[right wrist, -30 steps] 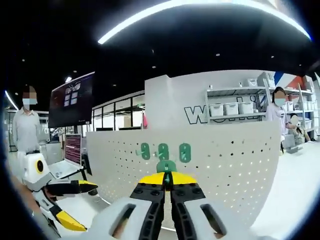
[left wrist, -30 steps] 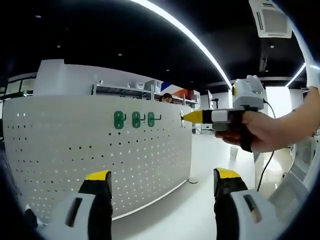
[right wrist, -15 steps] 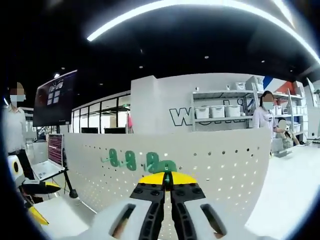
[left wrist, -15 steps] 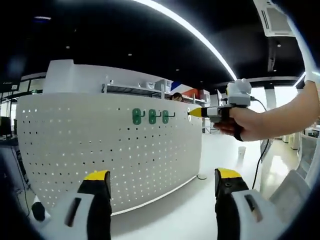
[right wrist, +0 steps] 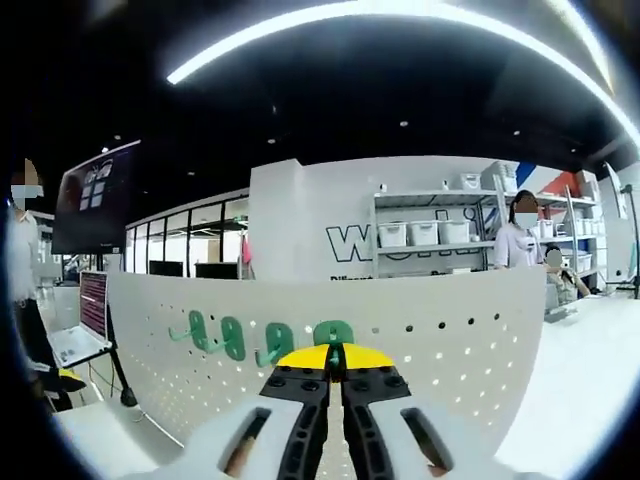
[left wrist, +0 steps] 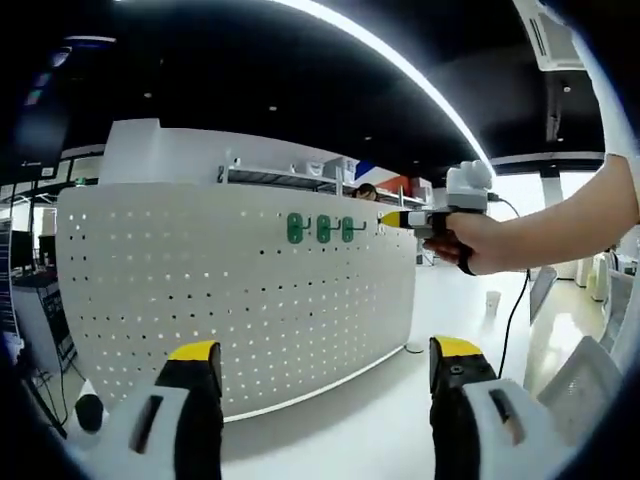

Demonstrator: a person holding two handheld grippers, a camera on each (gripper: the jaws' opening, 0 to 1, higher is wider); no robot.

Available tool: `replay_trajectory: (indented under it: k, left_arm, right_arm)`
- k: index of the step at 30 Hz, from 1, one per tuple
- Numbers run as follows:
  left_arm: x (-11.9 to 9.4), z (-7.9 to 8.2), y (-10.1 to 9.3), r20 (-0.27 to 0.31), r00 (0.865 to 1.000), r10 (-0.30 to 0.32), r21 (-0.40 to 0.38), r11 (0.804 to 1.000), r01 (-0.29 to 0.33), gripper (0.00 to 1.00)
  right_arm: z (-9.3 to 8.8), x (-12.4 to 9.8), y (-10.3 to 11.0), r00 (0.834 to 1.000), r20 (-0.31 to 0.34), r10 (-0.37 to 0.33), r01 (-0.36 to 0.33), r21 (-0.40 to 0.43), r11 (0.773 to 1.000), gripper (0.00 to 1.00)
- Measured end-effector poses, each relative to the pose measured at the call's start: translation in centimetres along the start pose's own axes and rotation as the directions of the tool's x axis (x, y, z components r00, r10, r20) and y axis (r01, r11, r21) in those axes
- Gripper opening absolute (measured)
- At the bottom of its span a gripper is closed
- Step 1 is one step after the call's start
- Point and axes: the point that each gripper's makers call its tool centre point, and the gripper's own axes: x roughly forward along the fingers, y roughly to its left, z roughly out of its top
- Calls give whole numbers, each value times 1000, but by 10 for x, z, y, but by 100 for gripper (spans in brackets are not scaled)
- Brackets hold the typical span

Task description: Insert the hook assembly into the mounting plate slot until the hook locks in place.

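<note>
right gripper (right wrist: 335, 357) clamps green hook (right wrist: 333, 334) | apparently touching pegboard (right wrist: 450, 340)

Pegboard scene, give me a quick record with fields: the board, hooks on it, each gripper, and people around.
board: white perforated pegboard, standing upright
hooks on board: three green hooks in a row near its top edge
right gripper: jaws shut on a green hook, tip close to the board beside the row
left gripper: jaws open, holding nothing, back from the board
people: one by the shelves, one at the left edge
</note>
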Motion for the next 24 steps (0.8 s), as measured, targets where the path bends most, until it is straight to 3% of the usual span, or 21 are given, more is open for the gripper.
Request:
replay_trajectory:
  k: [5,10,24]
  left_arm:
    - [-3,1,3,-5,1000,6,4,1000,-6,87]
    - [-4,1,5,-11,1000,10,-1,1000,-10,87]
    - [-4,0,7,-28,1000,11,12,1000,-11,86]
  right_arm:
    - [-1,9,1,1000,16,2,-2,19,1000,1]
    - [-1,13,4,1000,19,4,-4,-34,999,1]
    - [-9,22,-3,999,10,-31,31,-1,1000,1]
